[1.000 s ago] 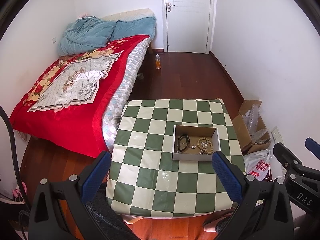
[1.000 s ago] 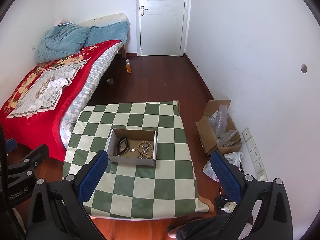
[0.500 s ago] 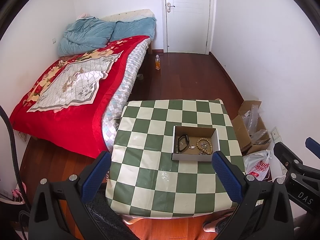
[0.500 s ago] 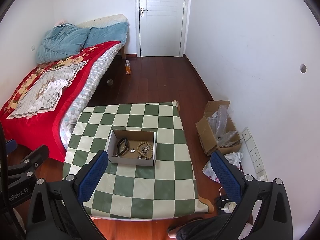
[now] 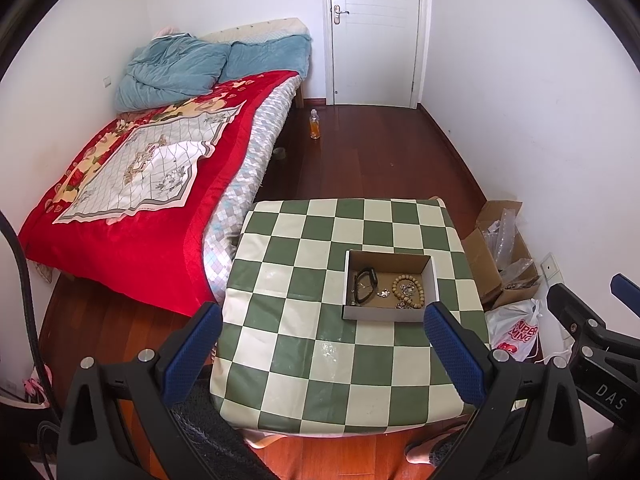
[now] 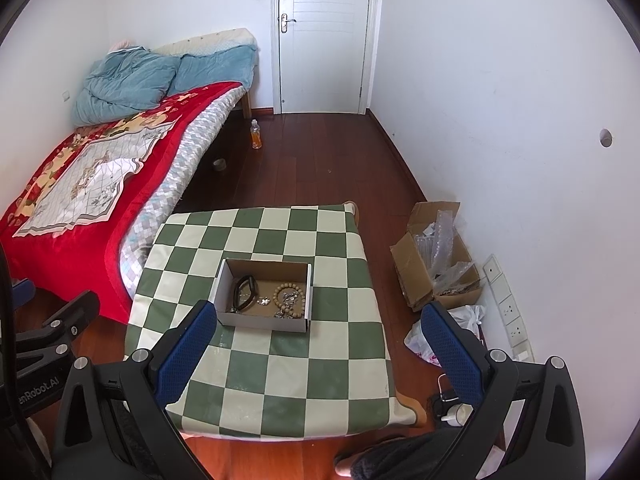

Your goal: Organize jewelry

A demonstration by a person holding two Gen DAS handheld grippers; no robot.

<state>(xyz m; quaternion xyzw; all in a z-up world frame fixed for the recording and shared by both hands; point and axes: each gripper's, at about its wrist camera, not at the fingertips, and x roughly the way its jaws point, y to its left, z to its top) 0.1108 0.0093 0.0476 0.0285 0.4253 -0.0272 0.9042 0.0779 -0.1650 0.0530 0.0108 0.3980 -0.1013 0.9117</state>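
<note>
A small open cardboard box [image 5: 390, 314] [image 6: 262, 320] sits on a table with a green and cream checked cloth [image 5: 320, 360] [image 6: 288, 376]. Inside lie a black band [image 5: 366, 284] [image 6: 245, 292], a wooden bead bracelet [image 5: 409, 286] [image 6: 289, 295] and small silver pieces [image 5: 384, 292] [image 6: 264, 301]. My left gripper [image 5: 323, 338] hangs open high above the table's near half, with nothing between its blue pads. My right gripper [image 6: 319, 336] is open too, equally high and empty. Each gripper shows at the edge of the other's view.
A bed with a red quilt [image 5: 132, 208] stands left of the table. An open carton of plastic wrap [image 6: 436, 264] and a white bag [image 5: 516, 330] lie by the right wall. A bottle [image 5: 315, 125] stands on the wooden floor before the door [image 5: 374, 32]. A person's foot [image 6: 352, 464] shows below.
Both views have shifted only slightly; the table and box sit a touch differently in frame. Both grippers stay open and empty.
</note>
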